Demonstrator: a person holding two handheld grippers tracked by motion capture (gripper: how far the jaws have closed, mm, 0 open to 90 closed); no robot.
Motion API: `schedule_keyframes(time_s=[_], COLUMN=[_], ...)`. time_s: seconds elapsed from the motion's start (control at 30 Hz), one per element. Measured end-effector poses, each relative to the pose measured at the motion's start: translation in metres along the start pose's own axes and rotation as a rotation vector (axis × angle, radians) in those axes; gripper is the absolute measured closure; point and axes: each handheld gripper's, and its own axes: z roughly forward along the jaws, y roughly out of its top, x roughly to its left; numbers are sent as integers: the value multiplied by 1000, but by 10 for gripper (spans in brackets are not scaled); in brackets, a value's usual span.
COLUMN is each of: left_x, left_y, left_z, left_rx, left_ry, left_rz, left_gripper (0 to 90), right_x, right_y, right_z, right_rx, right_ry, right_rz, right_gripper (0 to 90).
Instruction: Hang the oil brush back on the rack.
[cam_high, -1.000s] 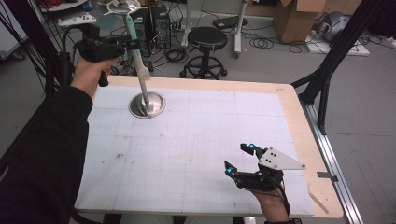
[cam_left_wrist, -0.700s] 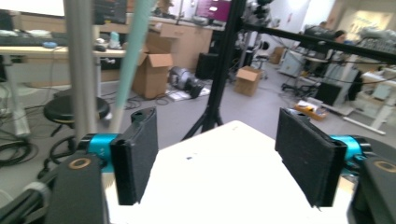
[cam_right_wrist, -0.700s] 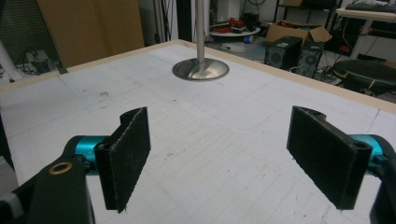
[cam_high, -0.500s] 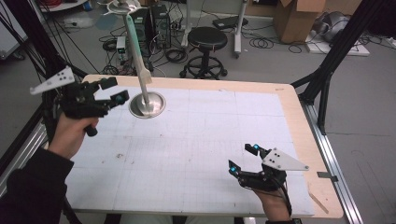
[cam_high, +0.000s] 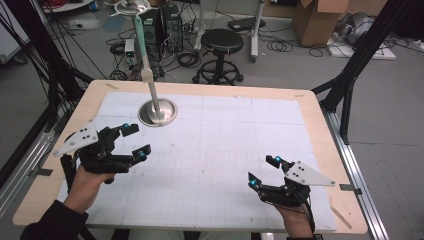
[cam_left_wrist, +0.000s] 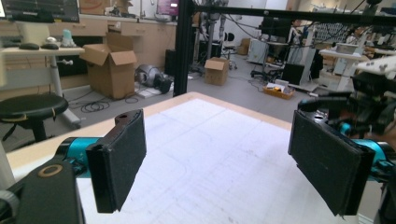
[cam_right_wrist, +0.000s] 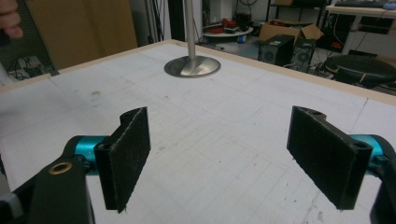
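Left gripper, at my table's nine o'clock, jaws just opened wide, nothing between. The stand sits close at its one o'clock. Right gripper, five o'clock, wide and empty. I'd reach for the pole low and squarely.

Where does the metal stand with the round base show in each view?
High view: stand upper left on the white mat.
Left gripper view: I cannot find it.
Right gripper view: round base top centre, beyond the open jaws.
Shared landmark: the mat.
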Motion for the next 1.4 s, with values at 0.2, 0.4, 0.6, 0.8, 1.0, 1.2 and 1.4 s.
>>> schedule_keyframes(time_s=[0.2, 0.4, 0.6, 0.8, 1.0, 1.2, 1.4], left_x=[-4, 1, 1, 3, 5, 8, 8], left_y=[-19, -28, -31, -31, -31, -31, -31], left_z=[-10, -19, -22, -22, -23, -24, -25], left_rx=[14, 20, 14, 14, 11, 7, 4], left_ry=[15, 36, 41, 44, 49, 57, 58], left_rz=[-20, -37, -39, -43, -44, -48, -55], left_gripper=[199, 200, 200, 199, 200, 199, 200], right_x=[2, 1, 4, 2, 1, 0, 0], right_y=[2, 1, 0, 0, -1, -1, -1], right_z=[0, 0, 5, 3, 4, 3, 3], right_rx=[-19, -17, 7, -1, 6, 6, 6], right_ry=[-1, -10, -3, -8, -7, -11, -10], right_rz=[-2, 5, -11, -3, 1, 4, 2], right_gripper=[201, 201, 201, 201, 201, 201, 201])
